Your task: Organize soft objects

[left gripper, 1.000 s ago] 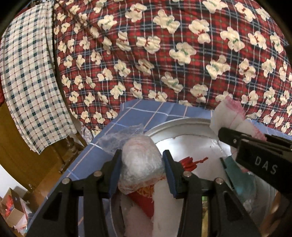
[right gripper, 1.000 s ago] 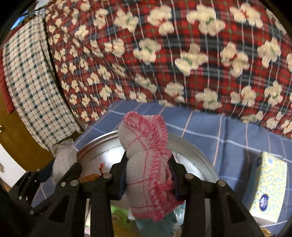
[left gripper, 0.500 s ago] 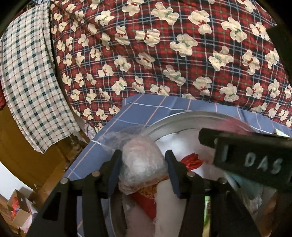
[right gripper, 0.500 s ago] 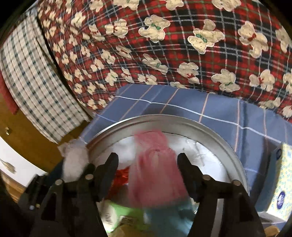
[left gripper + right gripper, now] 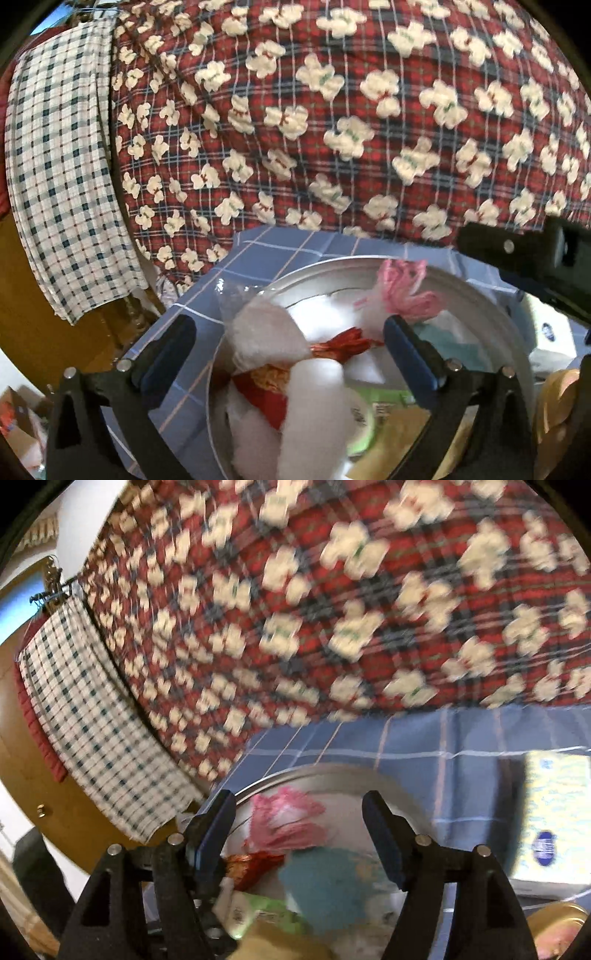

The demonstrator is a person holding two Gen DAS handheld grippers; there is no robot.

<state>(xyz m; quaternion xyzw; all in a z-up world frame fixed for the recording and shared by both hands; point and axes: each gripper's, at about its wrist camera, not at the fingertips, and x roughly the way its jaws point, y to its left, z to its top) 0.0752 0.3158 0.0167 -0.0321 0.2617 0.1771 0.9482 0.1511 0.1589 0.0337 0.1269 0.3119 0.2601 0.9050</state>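
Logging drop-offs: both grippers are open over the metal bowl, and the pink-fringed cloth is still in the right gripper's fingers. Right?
Not quite. The pink-fringed cloth lies loose in the metal bowl; the right wrist view shows the right gripper open around nothing. The left gripper is open too.

Round basin (image 5: pixel 491 295): dull brushed metal, smooth rim. Pink-white bundle (image 5: pixel 402 291) at its 12 o'clock: rough knitted cloth. White bag (image 5: pixel 266 332) at 9 o'clock: thin glossy plastic. Blue checked tablecloth (image 5: pixel 280 251): matt woven cloth. Gripper pads (image 5: pixel 384 834): matt blue rubber.
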